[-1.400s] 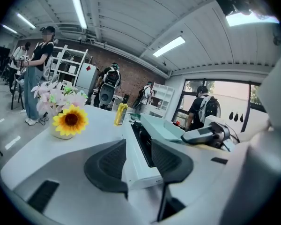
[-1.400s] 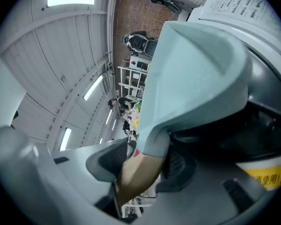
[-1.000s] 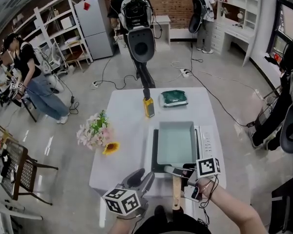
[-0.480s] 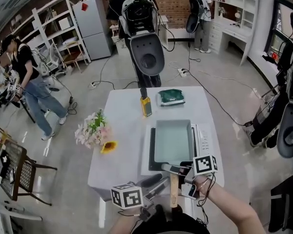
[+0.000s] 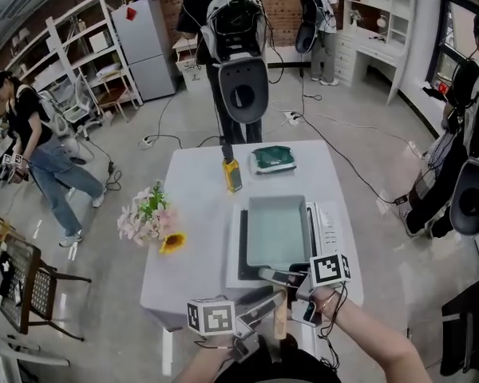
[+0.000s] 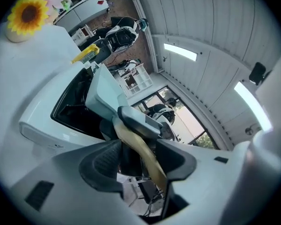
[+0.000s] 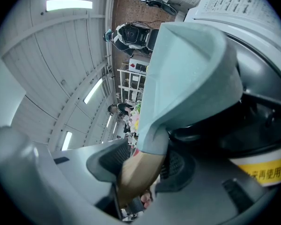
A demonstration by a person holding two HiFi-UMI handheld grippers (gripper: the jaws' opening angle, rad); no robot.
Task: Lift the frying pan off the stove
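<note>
Fingers (image 7: pixel 107 162) of the right gripper (image 5: pixel 286 284) are clamped on the wooden handle (image 5: pixel 280 321) of the frying pan (image 5: pixel 278 230). The left gripper (image 5: pixel 263 303) has its fingers (image 6: pixel 103 161) spread loose either side of that handle, not squeezing. The frying pan's over the stove (image 5: pixel 238 254) on the worktop (image 5: pixel 195 206), 12 o'clock from both grippers, and I can't tell if its base is clear of the stove. Left forearm's mostly cut off at 6 o'clock, right forearm reaches in from 5 o'clock.

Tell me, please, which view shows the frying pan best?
Head view: the frying pan shows whole, from above, over the stove. Both gripper views show only its wooden handle between the jaws and one wall.
</note>
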